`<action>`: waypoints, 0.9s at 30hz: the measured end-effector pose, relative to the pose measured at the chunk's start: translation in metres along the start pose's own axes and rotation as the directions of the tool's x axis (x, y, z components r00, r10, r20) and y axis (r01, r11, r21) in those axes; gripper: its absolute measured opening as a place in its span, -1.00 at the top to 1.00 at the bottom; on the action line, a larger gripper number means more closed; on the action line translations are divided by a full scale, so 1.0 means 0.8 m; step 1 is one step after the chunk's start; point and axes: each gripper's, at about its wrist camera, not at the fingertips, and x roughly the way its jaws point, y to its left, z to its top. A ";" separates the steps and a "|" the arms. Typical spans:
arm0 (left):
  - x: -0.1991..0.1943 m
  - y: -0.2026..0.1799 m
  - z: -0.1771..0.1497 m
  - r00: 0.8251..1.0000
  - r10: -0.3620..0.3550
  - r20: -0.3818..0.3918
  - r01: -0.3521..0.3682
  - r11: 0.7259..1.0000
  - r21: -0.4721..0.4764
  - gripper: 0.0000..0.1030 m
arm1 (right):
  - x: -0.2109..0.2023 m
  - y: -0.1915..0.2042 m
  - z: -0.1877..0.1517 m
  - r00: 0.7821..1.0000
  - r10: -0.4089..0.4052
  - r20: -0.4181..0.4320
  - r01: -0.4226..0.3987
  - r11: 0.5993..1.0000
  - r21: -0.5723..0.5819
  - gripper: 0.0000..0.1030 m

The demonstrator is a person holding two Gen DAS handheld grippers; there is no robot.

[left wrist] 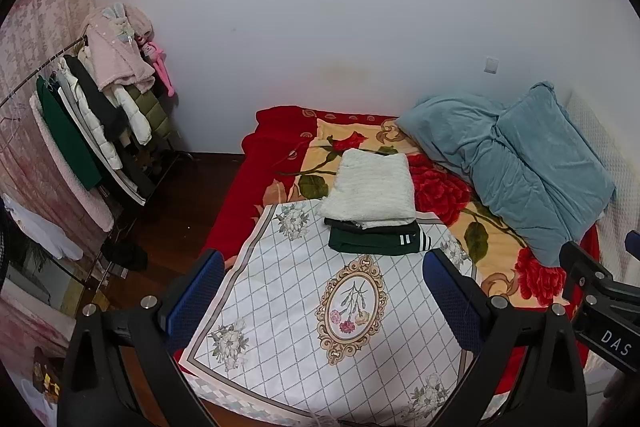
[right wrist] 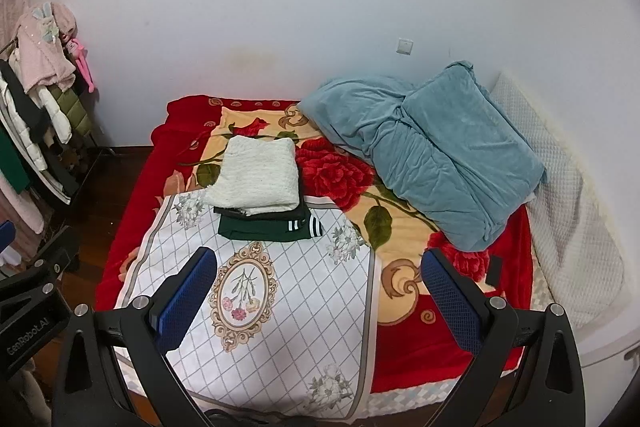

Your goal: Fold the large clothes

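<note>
A folded white knit garment [left wrist: 370,189] lies on top of a folded dark green garment with white stripes [left wrist: 376,241] on the bed; the same stack shows in the right wrist view, white [right wrist: 258,173] over green [right wrist: 268,227]. They rest at the far edge of a white diamond-pattern cloth [left wrist: 320,311] [right wrist: 280,307] spread flat over the red floral blanket [left wrist: 436,187] [right wrist: 332,167]. My left gripper [left wrist: 320,291] is open and empty, held above the cloth. My right gripper [right wrist: 320,287] is open and empty, above the cloth's right edge.
A crumpled blue duvet [left wrist: 516,155] [right wrist: 432,147] lies at the bed's right, beside a white quilted pillow [right wrist: 568,195]. A clothes rack with hanging coats [left wrist: 92,115] [right wrist: 36,99] stands at the left wall. A dark garment [left wrist: 124,255] lies on the wood floor.
</note>
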 end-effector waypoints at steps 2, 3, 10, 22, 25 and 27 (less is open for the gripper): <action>0.000 0.000 0.000 1.000 -0.003 0.000 0.003 1.000 0.002 -0.97 | -0.001 0.001 -0.001 1.000 -0.003 0.001 0.003 1.000 0.001 -1.00; 0.000 0.000 0.000 1.000 -0.003 0.001 0.003 1.000 0.002 -0.97 | -0.001 0.000 -0.001 1.000 -0.002 0.003 0.002 1.000 0.004 -1.00; -0.005 0.003 0.003 1.000 -0.007 0.007 0.007 1.000 0.005 -0.97 | 0.001 0.002 0.004 1.000 0.001 0.003 -0.001 1.000 0.001 -1.00; -0.008 0.005 0.005 1.000 -0.021 0.007 0.021 1.000 0.003 -0.97 | -0.004 0.006 0.009 1.000 -0.002 0.006 0.002 1.000 0.004 -1.00; -0.009 0.004 0.004 1.000 -0.023 0.008 0.023 1.000 -0.001 -0.97 | -0.008 0.006 0.006 1.000 -0.002 0.007 0.002 1.000 0.009 -1.00; -0.010 0.003 0.003 1.000 -0.025 0.010 0.025 1.000 -0.002 -0.97 | -0.010 0.007 0.005 1.000 -0.002 0.008 0.002 1.000 0.011 -1.00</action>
